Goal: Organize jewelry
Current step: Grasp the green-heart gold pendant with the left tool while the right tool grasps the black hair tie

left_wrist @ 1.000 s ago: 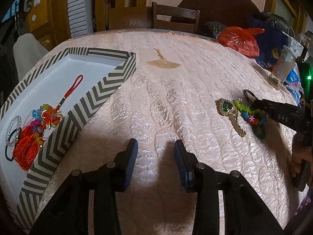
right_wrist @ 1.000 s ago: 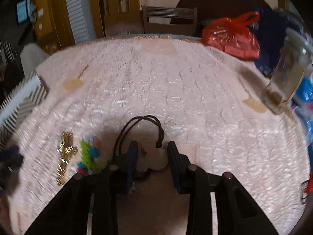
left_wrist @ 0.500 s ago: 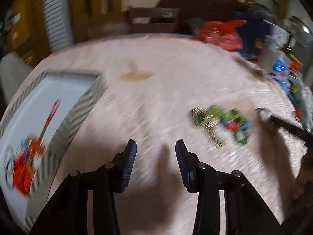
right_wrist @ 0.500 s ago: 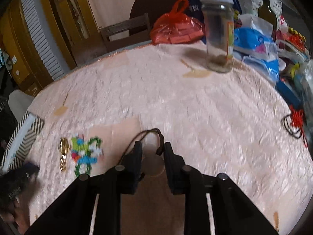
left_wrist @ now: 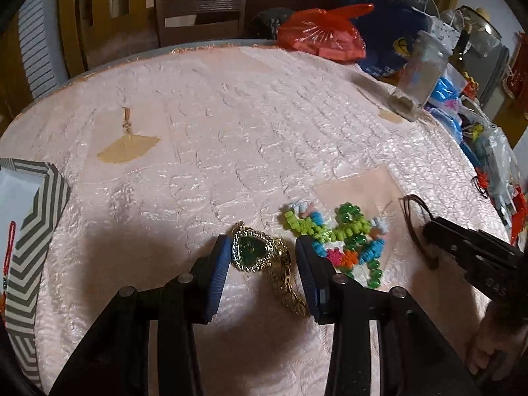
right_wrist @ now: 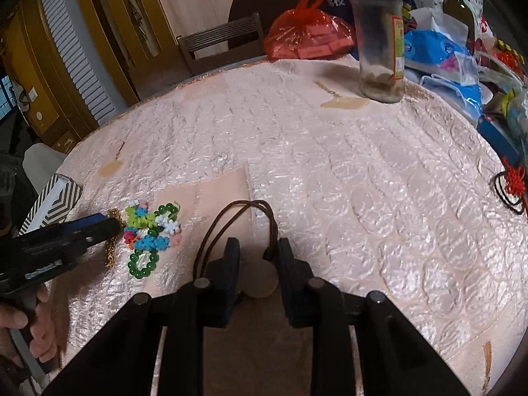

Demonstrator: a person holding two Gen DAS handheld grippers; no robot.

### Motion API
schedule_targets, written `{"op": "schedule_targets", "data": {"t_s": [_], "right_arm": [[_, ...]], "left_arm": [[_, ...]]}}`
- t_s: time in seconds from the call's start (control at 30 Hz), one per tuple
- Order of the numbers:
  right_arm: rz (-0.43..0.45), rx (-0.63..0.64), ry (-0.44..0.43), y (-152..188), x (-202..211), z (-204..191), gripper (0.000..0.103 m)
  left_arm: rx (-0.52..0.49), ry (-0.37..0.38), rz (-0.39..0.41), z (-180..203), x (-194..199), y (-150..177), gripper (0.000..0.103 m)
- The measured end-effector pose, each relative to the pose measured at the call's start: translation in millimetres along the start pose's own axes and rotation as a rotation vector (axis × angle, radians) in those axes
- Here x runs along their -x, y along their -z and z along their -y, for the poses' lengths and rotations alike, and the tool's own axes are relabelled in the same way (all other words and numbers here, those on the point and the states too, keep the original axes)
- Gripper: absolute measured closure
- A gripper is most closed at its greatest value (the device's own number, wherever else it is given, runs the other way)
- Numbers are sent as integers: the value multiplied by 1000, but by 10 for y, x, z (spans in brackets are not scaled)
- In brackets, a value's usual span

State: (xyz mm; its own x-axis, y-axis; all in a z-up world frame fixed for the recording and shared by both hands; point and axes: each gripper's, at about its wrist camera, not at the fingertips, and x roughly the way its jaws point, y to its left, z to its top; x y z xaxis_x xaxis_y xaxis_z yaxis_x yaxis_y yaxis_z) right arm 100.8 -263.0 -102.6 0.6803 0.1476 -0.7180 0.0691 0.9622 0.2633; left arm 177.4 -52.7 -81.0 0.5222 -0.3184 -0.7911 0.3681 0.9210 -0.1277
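Observation:
A gold watch with a green heart-shaped face (left_wrist: 252,252) lies on the pink tablecloth between the open fingers of my left gripper (left_wrist: 262,254). Colourful bead bracelets (left_wrist: 343,237) lie just right of it and also show in the right wrist view (right_wrist: 148,231). My right gripper (right_wrist: 255,257) is shut on a round tan pendant (right_wrist: 259,280) with a brown cord loop (right_wrist: 237,221). The right gripper shows at the right in the left wrist view (left_wrist: 475,257). The chevron-patterned tray (left_wrist: 29,231) sits at the far left.
A glass jar (right_wrist: 379,36) stands at the back right beside a red plastic bag (right_wrist: 307,39) and blue packets (right_wrist: 442,52). A red knot charm on a black cord (right_wrist: 511,188) lies at the right edge. A chair (left_wrist: 201,16) stands behind the table.
My left gripper has swung right from the tray to the gold watch, which now lies between its fingers. My right gripper has closed on the pendant and lifted it a little.

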Motion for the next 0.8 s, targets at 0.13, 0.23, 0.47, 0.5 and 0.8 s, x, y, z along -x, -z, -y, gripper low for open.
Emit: {"op": "schedule_targets", "data": {"t_s": [0.13,0.23,0.47,0.5,0.8], "right_arm": [[0,-5,-5,-12,-4,16,79],[-1,-5,-5,-18,0,14,79],[5,-8,-9,-18,14,22,80],[12,-12,-14,-15,31,26,80],[94,-14,-143,140,432,-155,80]], "left_arm": [[-9,-30,26,15,5,55,62],[-9,-31,39,4,59,136,62],[4,-49,57,-19,414,418,62],[1,-58,66,-27,480,454,62],[72,-49,116,-280,822,735,62]]}}
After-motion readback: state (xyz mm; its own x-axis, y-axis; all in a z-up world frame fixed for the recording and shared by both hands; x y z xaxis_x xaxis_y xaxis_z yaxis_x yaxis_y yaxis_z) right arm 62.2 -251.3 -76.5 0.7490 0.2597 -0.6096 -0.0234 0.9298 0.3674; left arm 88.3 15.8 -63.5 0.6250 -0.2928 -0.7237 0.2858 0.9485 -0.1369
